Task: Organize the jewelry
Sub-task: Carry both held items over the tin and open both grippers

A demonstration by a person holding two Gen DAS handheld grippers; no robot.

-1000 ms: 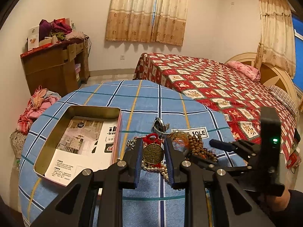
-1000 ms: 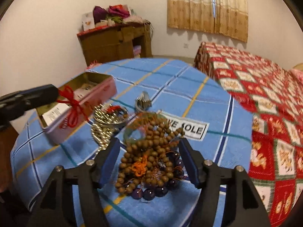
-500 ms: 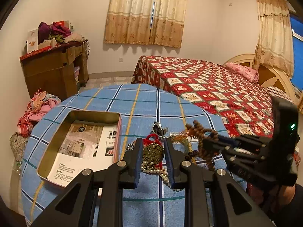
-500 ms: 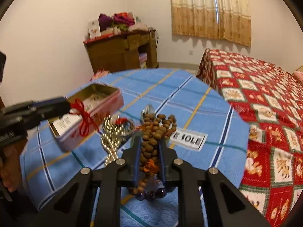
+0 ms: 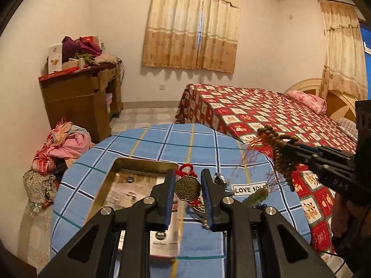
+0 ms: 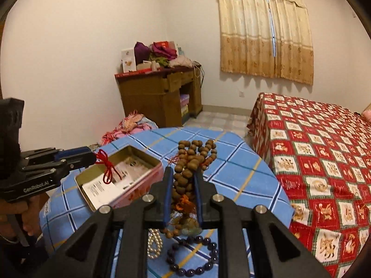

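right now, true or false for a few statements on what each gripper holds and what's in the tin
1. The left gripper is shut on the brass octagonal charm. True.
2. The right gripper is empty. False: it is shut on the wooden bead strand.
3. The tin box has its lid on. False: it is open, with printed paper inside.
4. The dark bead bracelet lies on the blue checked cloth. True.
5. The pearl strand is in the tin. False: it lies on the cloth.

White walls lit by warm indoor light, beige patterned curtains [image 5: 191, 23] drawn, brown wooden desk [image 6: 160, 92] piled with clothes and boxes, bed [image 5: 266, 113] covered in red patchwork quilt, pink pillow [image 5: 306, 100], tiled floor [image 6: 220, 118], clothes heap [image 5: 58, 148] left beside desk.
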